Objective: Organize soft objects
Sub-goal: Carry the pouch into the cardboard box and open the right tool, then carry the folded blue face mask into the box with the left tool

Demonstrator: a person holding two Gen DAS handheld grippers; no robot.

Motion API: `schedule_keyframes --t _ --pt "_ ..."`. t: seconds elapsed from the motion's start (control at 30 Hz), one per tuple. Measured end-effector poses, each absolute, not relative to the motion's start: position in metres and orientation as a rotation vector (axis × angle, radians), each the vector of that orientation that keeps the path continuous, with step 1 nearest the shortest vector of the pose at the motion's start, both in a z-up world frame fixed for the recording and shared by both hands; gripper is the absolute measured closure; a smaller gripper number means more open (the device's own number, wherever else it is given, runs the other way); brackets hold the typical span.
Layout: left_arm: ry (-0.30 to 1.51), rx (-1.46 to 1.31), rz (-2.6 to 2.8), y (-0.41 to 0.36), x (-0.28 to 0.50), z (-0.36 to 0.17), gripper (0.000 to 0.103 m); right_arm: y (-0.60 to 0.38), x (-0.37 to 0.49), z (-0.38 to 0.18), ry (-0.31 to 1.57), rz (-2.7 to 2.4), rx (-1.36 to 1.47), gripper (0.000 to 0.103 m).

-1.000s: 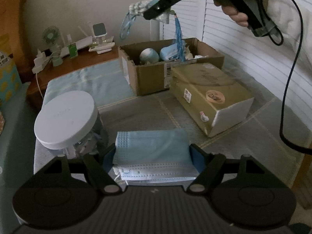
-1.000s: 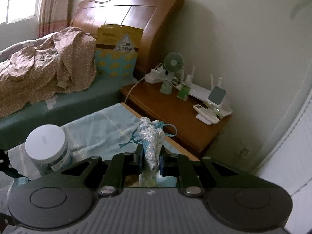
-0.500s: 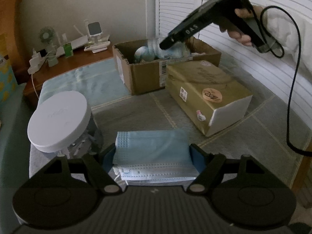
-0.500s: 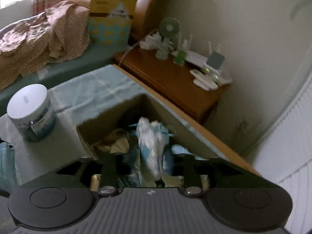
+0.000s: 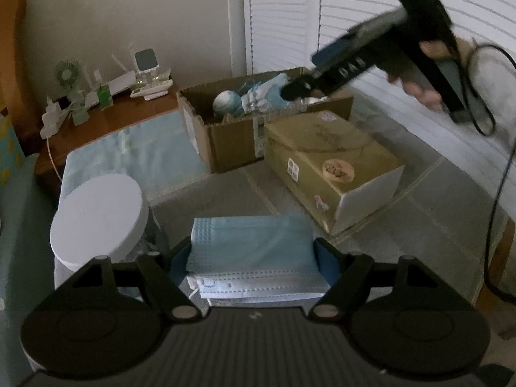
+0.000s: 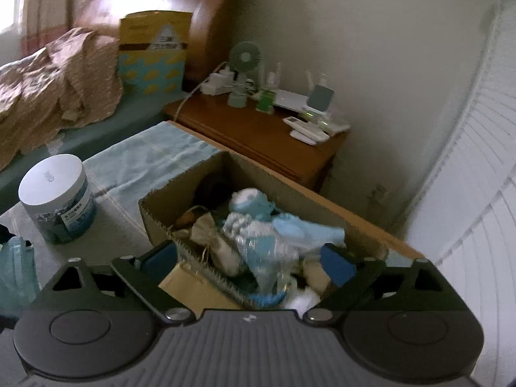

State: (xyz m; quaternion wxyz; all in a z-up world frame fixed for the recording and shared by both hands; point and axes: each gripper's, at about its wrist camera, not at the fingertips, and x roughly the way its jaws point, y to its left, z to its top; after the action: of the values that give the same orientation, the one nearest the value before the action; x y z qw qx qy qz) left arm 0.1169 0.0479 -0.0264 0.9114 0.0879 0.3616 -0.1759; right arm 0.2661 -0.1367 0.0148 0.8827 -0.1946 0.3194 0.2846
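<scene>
My left gripper (image 5: 253, 251) is shut on a stack of light blue face masks (image 5: 251, 245), held low over the grey cloth. My right gripper (image 6: 251, 258) is open and empty, just above the open cardboard box (image 6: 154, 206); it also shows in the left wrist view (image 5: 290, 88). The white and blue mesh bundle (image 6: 258, 245) lies in the box among other soft things, a round blue-white ball (image 5: 226, 101) among them.
A white-lidded jar (image 5: 96, 213) stands left of the masks. A closed tan box (image 5: 332, 158) lies in front of the open box. A wooden side table (image 6: 258, 129) holds a small fan and gadgets. A bed with crumpled cloth (image 6: 48, 80) is at left.
My right gripper came down from high over the box, opened, and let the mesh bundle go into the box. My left gripper held the masks still.
</scene>
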Motion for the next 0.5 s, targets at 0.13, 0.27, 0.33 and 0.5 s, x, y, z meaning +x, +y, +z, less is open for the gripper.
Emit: schedule_keyframes --t 0.13,0.27,0.33,0.5 --pt "0.733 0.187 -0.37 0.049 0.121 -0.017 0.025 -0.147 0.244 0.017 0.663 0.52 -0.344 0.0" --pt "0.71 0.207 -0.378 0.047 0.125 -0.006 0.025 -0.161 0.216 0.024 0.648 0.433 -0.26 0.0" --pt "0.701 0.219 -0.384 0.044 0.128 -0.001 0.025 -0.169 0.202 0.025 0.641 0.407 -0.218 0.0" --pt "0.679 0.232 -0.405 0.037 0.138 0.011 0.025 -0.181 0.17 0.024 0.645 0.363 -0.163 0.0"
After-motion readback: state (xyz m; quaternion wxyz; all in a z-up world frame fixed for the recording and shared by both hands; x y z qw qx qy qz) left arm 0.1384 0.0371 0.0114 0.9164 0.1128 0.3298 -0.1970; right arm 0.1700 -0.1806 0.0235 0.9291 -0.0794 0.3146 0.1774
